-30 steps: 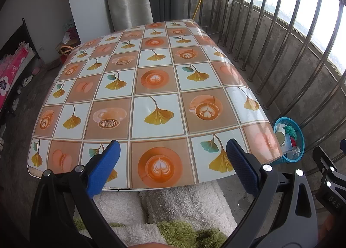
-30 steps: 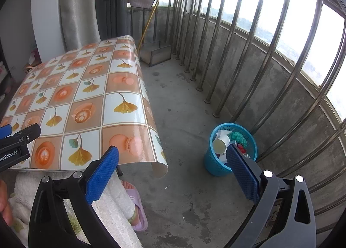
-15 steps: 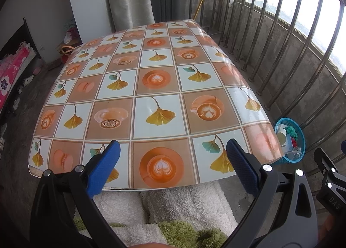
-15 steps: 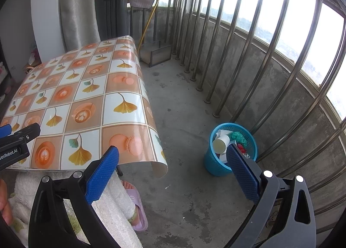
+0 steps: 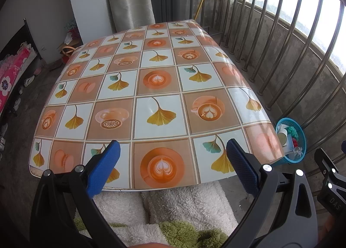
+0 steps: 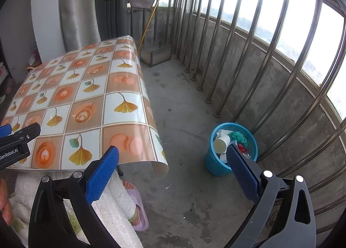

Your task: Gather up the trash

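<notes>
A blue plastic trash basket [image 6: 231, 162] stands on the concrete floor by the railing, right of the table. It holds a paper cup [image 6: 221, 141], green and red scraps and clear wrappers. It also shows in the left wrist view [image 5: 299, 137] past the table's right corner. My left gripper [image 5: 172, 159] is open and empty above the table's near edge. My right gripper [image 6: 172, 164] is open and empty above the floor between table and basket. The table [image 5: 160, 88], covered in a patterned oilcloth, carries nothing that I can see.
A steel railing [image 6: 237, 38] curves along the right. The oilcloth's corner [image 6: 160, 161] hangs off the table. A metal box [image 6: 155, 53] and a broom handle [image 6: 149, 21] stand at the far end. My lap in a fluffy robe [image 5: 173, 211] and a slippered foot [image 6: 136, 204] are below.
The left wrist view has shifted slightly, the table sitting a little lower and further right in frame. The right gripper has not moved. Both stay open.
</notes>
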Tool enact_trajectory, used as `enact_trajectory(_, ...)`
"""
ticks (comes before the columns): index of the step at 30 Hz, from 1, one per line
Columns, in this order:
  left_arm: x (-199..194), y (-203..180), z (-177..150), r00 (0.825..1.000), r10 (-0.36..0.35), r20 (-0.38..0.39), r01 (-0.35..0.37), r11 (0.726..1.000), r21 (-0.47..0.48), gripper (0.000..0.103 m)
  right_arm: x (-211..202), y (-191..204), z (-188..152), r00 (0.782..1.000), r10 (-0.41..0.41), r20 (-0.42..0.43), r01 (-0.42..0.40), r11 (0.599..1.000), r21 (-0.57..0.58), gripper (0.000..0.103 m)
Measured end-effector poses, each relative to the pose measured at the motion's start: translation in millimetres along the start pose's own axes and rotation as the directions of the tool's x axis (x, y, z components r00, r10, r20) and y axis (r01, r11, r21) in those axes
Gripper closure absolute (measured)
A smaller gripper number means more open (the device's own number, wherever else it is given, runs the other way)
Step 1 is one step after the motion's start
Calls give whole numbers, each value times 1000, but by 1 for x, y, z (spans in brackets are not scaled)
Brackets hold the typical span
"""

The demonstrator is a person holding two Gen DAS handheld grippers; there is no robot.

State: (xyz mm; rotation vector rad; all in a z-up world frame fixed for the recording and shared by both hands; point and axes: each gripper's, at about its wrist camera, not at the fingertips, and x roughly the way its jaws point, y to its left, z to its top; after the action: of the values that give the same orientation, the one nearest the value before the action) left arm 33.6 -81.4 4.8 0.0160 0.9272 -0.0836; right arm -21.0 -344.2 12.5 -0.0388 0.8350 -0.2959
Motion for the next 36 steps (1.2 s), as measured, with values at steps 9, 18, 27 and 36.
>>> enact_trajectory(9,0,1,0,1000,1,0,-1,1000,0,9,0,1,0,1000,0,0,0,1000,0,6)
enact_trajectory(18,1,3,0,1000,1,-1,-1,1000,-1,9,-1,7,-2,1000,6,-1,-6,1000,-2,6)
enact_trajectory(27,0,3,0,1000,2,0,-2,1000,0,9,0,11,-3,1000,11,-4,-11,1000,-4,6)
enact_trajectory(36,0,4,0,1000,2,1,-2,1000,0,9,1,10,-2,1000,14,-4,-14,1000,-3,6)
